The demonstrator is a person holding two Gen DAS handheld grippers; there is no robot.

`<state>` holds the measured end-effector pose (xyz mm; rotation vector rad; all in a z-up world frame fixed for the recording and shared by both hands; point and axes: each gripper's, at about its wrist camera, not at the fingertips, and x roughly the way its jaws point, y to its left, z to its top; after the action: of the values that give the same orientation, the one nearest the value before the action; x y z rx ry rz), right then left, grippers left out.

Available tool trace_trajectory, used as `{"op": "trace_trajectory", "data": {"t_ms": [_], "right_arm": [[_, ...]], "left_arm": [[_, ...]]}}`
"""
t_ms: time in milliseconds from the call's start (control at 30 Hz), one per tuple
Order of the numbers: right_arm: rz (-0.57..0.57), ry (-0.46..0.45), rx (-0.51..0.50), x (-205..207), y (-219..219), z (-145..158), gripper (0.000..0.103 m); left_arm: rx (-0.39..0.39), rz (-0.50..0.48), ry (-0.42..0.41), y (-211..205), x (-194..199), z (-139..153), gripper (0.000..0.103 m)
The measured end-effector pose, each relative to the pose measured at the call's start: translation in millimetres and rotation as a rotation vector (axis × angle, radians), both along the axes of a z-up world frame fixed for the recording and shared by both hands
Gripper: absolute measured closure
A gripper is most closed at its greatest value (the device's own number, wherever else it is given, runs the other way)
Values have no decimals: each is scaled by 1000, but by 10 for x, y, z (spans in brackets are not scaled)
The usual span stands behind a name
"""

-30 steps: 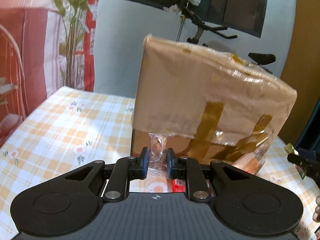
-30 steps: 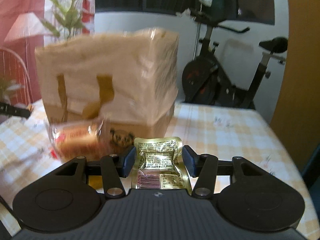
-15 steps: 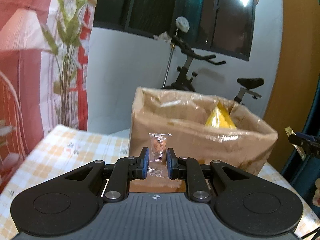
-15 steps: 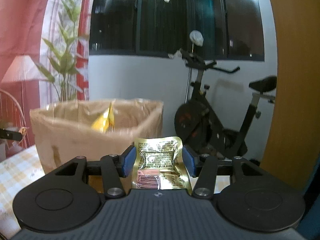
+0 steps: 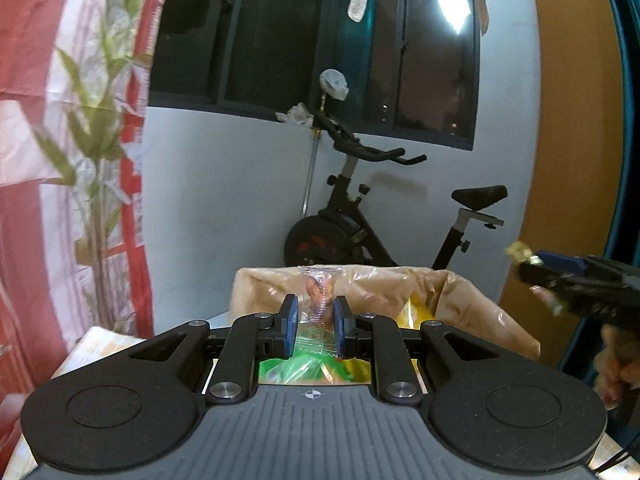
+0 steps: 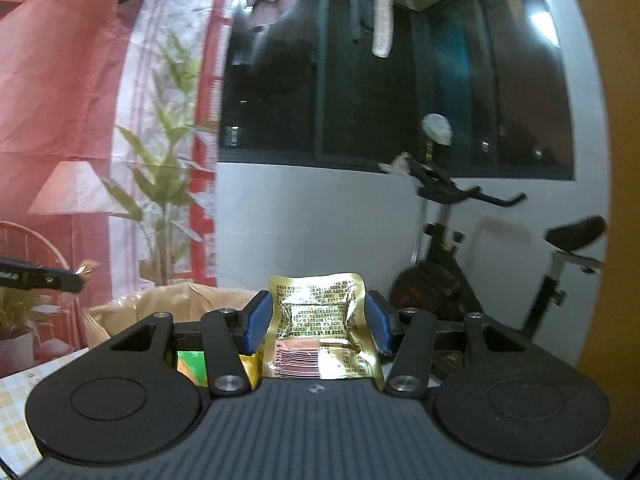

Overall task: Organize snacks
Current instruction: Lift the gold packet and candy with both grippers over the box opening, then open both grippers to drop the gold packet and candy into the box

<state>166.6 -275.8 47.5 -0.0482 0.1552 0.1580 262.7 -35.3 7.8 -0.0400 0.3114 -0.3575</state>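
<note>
Dim, warm indoor light is falling from above. A lamp reflection (image 5: 454,10) is glaring in the dark window (image 5: 304,40). Motion blur is smearing the printed curtain (image 5: 80,140) and exercise bike (image 6: 500,248). Fisheye distortion is bending both frame edges; corners are vignetting black.

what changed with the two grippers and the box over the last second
Both grippers rose: the cardboard box sank from filling the views to low in frame, its open top and the snacks inside now visible. Unchanged: left gripper still clamps the clear candy packet, right gripper the gold packet.
</note>
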Motion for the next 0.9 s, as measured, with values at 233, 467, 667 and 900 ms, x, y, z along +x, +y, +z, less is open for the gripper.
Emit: {"op": "trace_trajectory", "data": {"t_ms": [233, 467, 667, 900], "right_arm": [[34, 93, -35, 590, 206, -130, 49], [-29, 220, 24, 945, 87, -331, 49], [-39, 244, 0, 901, 49, -370, 39], [-15, 223, 0, 729, 88, -321, 32]], "left_arm": [[32, -37, 71, -286, 479, -160, 83], [45, -18, 142, -401, 717, -355, 83], [50, -15, 140, -395, 677, -344, 58], [67, -21, 139, -313, 564, -300, 51]]}}
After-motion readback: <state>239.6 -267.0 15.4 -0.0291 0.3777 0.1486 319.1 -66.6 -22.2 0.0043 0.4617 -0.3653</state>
